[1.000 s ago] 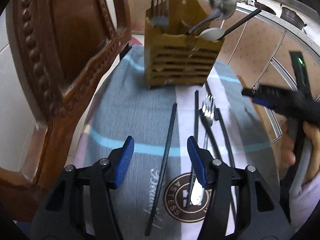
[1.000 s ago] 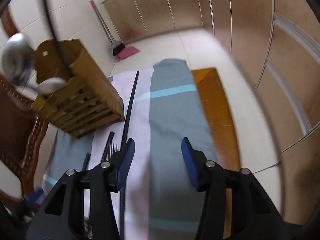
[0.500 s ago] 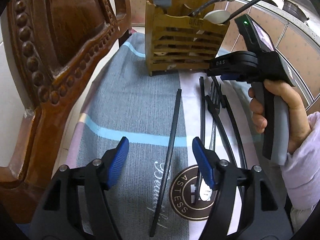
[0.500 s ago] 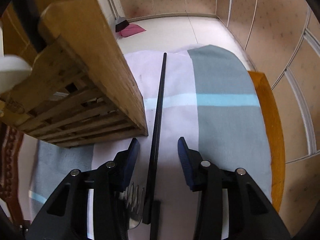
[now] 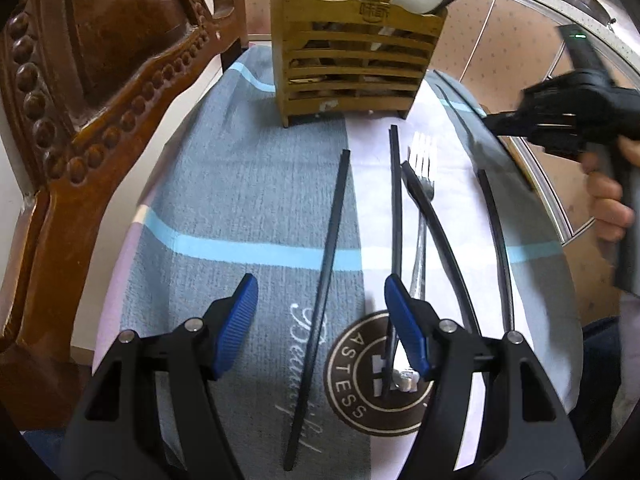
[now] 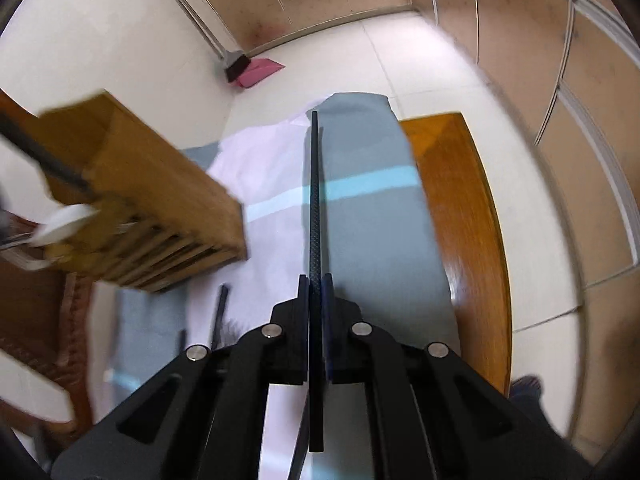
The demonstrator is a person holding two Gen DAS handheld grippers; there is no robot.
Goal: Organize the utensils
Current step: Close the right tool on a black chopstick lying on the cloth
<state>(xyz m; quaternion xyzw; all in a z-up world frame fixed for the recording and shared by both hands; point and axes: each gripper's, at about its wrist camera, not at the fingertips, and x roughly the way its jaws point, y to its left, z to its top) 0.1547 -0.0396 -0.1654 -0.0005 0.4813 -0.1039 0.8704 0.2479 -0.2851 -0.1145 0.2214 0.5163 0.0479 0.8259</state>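
Note:
A wooden slatted utensil holder [image 5: 352, 60] stands at the far end of a grey and white cloth [image 5: 240, 208], with spoons and a chopstick in it. It also shows in the right wrist view [image 6: 140, 208]. Several black chopsticks [image 5: 332, 256] and a silver fork [image 5: 422, 200] lie on the cloth. My left gripper [image 5: 320, 312] is open, low over the nearest chopstick. My right gripper [image 6: 316, 292] is shut on a black chopstick [image 6: 315, 200] and holds it above the cloth, right of the holder. In the left wrist view it [image 5: 560, 116] is blurred at the right.
A carved wooden chair back [image 5: 92, 100] rises along the left. The table's bare wooden edge [image 6: 472, 220] shows right of the cloth. Cabinets [image 6: 580, 100] line the right. A broom and pink dustpan [image 6: 248, 64] lie on the floor beyond.
My right gripper has closed on the chopstick it straddled and lifted it off the cloth, drawing back to the right. My left gripper has edged forward slightly.

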